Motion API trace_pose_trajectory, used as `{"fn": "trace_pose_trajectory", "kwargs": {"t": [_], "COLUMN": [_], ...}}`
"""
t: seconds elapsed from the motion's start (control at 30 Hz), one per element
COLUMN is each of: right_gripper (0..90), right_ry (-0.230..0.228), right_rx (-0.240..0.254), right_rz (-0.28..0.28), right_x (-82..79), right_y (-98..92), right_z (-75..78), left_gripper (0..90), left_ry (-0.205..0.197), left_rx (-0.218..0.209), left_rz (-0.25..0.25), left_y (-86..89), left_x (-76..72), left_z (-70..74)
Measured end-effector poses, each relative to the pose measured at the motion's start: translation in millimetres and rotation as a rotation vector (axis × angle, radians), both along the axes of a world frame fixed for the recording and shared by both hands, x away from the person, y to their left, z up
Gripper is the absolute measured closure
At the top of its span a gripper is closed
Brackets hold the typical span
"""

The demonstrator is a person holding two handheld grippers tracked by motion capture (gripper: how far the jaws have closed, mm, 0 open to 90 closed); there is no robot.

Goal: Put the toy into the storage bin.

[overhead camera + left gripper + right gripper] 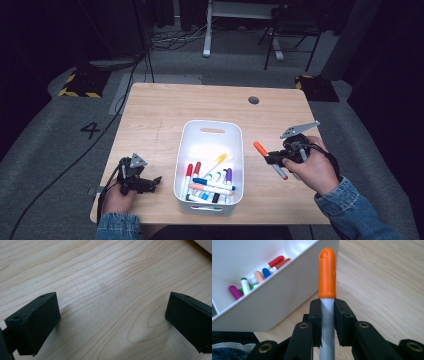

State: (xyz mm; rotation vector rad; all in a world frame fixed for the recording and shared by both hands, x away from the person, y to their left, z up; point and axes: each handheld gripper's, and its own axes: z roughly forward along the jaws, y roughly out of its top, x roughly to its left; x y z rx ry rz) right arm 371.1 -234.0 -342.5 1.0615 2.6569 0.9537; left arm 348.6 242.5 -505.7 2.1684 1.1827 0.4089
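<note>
- Carrying step: right gripper (274, 159) clamps an orange-capped marker (327, 275) above the table's right edge, beside the white bin (210, 127).
- Left gripper (149, 183), jaws apart, rests empty near the front-left corner.
- Next, I judge: swing over the bin, release.

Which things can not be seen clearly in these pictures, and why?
- Orange-capped marker: right gripper view, its lower barrel is hidden between the right tool's pads; its print is too small in the high view.
- White bin: left gripper view, cut off by the top right edge.
- Markers in the bin: high view, the lower ones are covered by the upper ones.
</note>
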Motion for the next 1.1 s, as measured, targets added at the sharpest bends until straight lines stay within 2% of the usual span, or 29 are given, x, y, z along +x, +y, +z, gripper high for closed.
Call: {"fn": "trace_pose_trajectory", "kwargs": {"t": [0.13, 0.43, 0.57, 0.97, 1.1], "right_gripper": [77.5, 77.5, 77.4, 77.4, 77.4], "right_ry": [-0.021, -0.021, -0.022, -0.027, -0.023], "right_rx": [0.005, 0.027, 0.045, 0.055, 0.065], "right_rz": [0.033, 0.078, 0.097, 0.153, 0.167], "right_x": [-1.3, -4.0, -4.1, -4.1, -4.3], "right_y": [9.8, 29.3, 36.6, 63.6, 72.4], "right_z": [8.7, 19.6, 21.5, 26.8, 29.0], "left_gripper": [0.0, 0.0, 0.0, 0.0, 0.0], "left_ry": [0.000, 0.000, -0.001, -0.006, 0.006], "left_rx": [0.000, 0.000, 0.000, 0.009, -0.002], "left_rz": [0.000, 0.000, -0.001, -0.003, -0.011], "left_y": [0.0, 0.0, -0.2, -0.9, -2.1], "left_x": [0.0, 0.1, 0.4, 1.1, 1.2], "left_z": [0.0, 0.0, 0.0, 0.5, 0.3]}}
